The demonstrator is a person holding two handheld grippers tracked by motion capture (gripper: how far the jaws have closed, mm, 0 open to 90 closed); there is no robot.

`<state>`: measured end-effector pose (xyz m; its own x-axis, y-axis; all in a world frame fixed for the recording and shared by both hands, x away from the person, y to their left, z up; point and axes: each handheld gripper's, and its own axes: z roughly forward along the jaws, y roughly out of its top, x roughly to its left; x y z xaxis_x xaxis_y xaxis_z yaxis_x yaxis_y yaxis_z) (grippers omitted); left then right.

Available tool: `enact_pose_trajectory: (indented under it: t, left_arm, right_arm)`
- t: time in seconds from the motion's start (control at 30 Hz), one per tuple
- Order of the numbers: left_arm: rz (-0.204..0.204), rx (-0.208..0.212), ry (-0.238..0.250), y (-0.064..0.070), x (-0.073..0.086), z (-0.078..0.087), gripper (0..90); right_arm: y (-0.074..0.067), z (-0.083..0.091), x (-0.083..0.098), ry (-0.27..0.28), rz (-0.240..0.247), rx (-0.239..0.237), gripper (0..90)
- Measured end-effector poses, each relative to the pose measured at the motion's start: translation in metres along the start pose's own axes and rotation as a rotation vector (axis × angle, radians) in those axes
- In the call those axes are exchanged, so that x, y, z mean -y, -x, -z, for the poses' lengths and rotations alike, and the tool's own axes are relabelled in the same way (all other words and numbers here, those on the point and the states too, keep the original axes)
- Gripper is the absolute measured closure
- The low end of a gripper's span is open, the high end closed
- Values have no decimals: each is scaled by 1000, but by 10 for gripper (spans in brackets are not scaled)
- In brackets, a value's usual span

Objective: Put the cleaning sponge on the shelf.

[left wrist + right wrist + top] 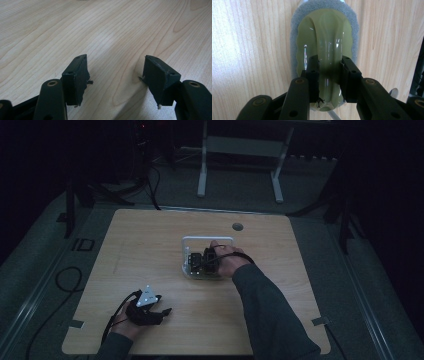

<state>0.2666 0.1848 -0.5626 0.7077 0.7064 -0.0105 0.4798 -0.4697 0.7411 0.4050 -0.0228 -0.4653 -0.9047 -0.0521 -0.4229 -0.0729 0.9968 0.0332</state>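
While left gripper (116,75) idles, right gripper (329,77) clamps scrubber handle (328,50).

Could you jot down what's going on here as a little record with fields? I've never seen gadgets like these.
Setting: pale wooden table in a dim room
Thing in hand: translucent green handled scrubber with grey sponge pad
Right gripper: black jaws closed on the scrubber's arched handle
Left gripper: jaws apart, nothing between them, low over bare wood
Nearby: white-framed rack mid-table by the right hand
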Motion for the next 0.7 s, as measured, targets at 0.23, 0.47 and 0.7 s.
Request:
enact_pose_trajectory:
  t: [0.23,0.47,0.7]
  left_arm:
    - [1,1,0,0,0,0,372]
    - [2,0,1,0,0,0,372]
    - [-1,1,-2,0,0,0,372]
  right_arm:
    - [-1,-4,-1,-9,5,40,715]
    - [-2,-6,-2,-16,3,62,718]
    - [-1,-9,-2,-18,-4,80,721]
